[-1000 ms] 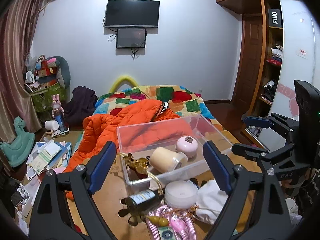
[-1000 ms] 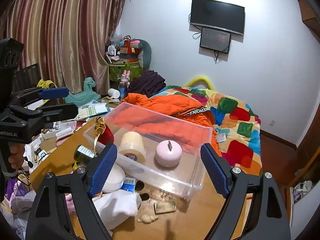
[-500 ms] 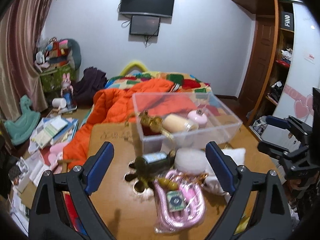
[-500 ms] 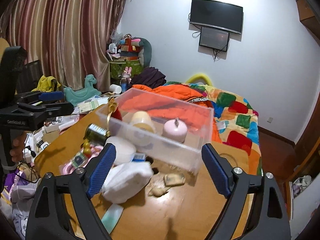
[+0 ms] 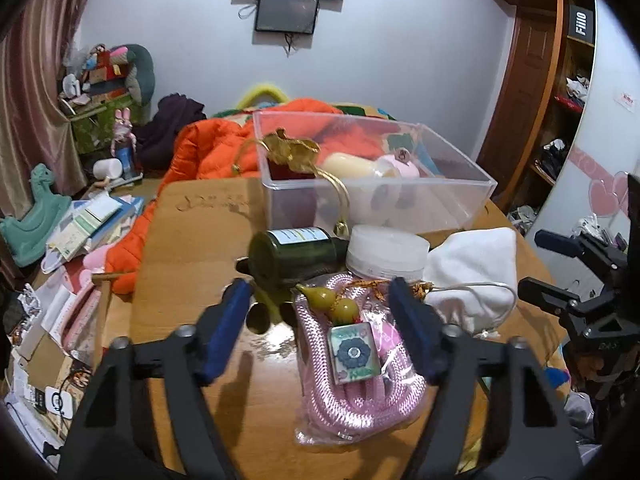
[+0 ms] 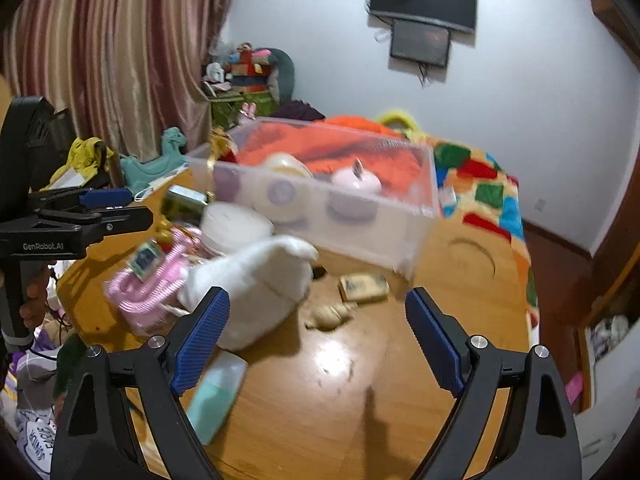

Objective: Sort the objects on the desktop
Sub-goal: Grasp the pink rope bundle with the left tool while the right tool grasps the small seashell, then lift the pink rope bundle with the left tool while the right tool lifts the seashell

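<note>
A clear plastic bin (image 5: 476, 196) (image 6: 420, 208) stands at the back of the wooden table (image 5: 192, 240). It holds a cream candle (image 5: 352, 164), a pink round piece (image 5: 400, 160) and a gold ornament (image 5: 292, 148). In front lie a dark green bottle (image 5: 296, 254), a white round jar (image 5: 386, 250), a white cloth (image 5: 476, 268) (image 6: 256, 280), an olive gourd charm (image 5: 332, 300) and a pink rope pack (image 5: 360, 384) (image 6: 148, 280). My left gripper (image 5: 324, 328) is open over the gourd and rope pack. My right gripper (image 6: 316, 344) is open above bare table beside the cloth.
A small tan packet (image 6: 364, 286) and a beige scrap (image 6: 330, 316) lie right of the cloth. A pale green flat pack (image 6: 216, 396) lies at the table's near edge. An orange jacket (image 5: 208, 148) and a bed lie behind the bin; clutter covers the floor at left.
Both grippers have drawn back and dipped toward the table front. The left one now hangs over the pink rope pack; the right one is lower, near the white cloth. Both stay open.
</note>
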A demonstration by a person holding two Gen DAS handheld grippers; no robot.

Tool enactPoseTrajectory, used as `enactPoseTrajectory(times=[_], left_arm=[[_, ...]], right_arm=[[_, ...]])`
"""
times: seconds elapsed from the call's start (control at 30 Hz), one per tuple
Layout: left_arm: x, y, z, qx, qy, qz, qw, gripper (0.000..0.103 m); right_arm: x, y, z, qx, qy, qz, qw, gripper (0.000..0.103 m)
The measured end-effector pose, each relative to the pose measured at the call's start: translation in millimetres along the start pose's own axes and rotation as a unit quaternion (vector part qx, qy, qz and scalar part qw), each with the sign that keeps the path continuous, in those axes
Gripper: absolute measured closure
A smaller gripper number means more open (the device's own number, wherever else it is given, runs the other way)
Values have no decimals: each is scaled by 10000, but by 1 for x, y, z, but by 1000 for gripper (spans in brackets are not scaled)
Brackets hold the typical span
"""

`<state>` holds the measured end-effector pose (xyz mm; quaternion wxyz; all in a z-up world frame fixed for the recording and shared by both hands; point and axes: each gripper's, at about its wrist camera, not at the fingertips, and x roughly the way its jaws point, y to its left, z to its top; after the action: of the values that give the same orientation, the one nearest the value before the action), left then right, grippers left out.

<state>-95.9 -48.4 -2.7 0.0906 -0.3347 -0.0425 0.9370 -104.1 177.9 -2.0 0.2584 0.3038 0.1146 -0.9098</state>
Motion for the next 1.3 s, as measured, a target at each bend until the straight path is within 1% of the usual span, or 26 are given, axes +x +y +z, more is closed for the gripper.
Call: enactPoseTrajectory(times=[0.07,0.13,0.2,0.27,0.3,0.37,0.43,0.5,0.57,0.7,0.73,0.8,0.87,0.93,0.97,1.03,1.3], left_arm=[[6,-2,0,-10,61,-63,10000,47],[9,-4,0,-5,94,-116,9999,48],[12,-8,-1,66,117,-100,9999,52],[16,-11,-1,123,141,-71,9998,57],[18,-13,-1,136,165,-73,9997,58],[22,-13,-2,142,208,-86,9996,61],[25,-13,-3,158,200,-20,9997,61],[27,-11,-2,132,200,-31,9997,62],[27,-10,-2,103,192,-45,9998,63],[27,-10,-3,146,144,26,9998,69],[27,-9,-3,135,128,21,9998,70],[27,-6,-4,97,101,17,9999,74],[28,-4,-4,57,83,6,9999,74],[28,-4,-4,56,65,-1,10000,75],[28,-4,-5,61,51,5,10000,75],[27,-4,-5,60,31,12,10000,76],[19,-5,-6,31,-53,-5,10000,77]], right_arm=[[6,-8,-5,196,145,6,9997,15],[12,-19,-9,398,239,79,9989,17],[16,-24,-12,497,289,60,9983,17],[22,-27,-15,524,349,15,9980,20],[25,-29,-16,531,369,19,9979,24],[31,-29,-17,536,442,79,9976,26],[36,-28,-17,507,489,131,9974,27],[40,-26,-17,459,532,169,9974,28],[44,-24,-17,424,557,196,9974,33],[56,-20,-15,359,724,272,9964,54],[58,-20,-15,364,757,294,9960,56],[61,-19,-14,396,790,306,9956,56],[62,-20,-13,480,790,320,9952,60],[63,-21,-11,516,775,324,9951,73],[63,-21,-11,514,767,315,9952,75],[63,-22,-11,529,747,333,9952,82],[56,-28,-13,660,655,380,9949,83]])
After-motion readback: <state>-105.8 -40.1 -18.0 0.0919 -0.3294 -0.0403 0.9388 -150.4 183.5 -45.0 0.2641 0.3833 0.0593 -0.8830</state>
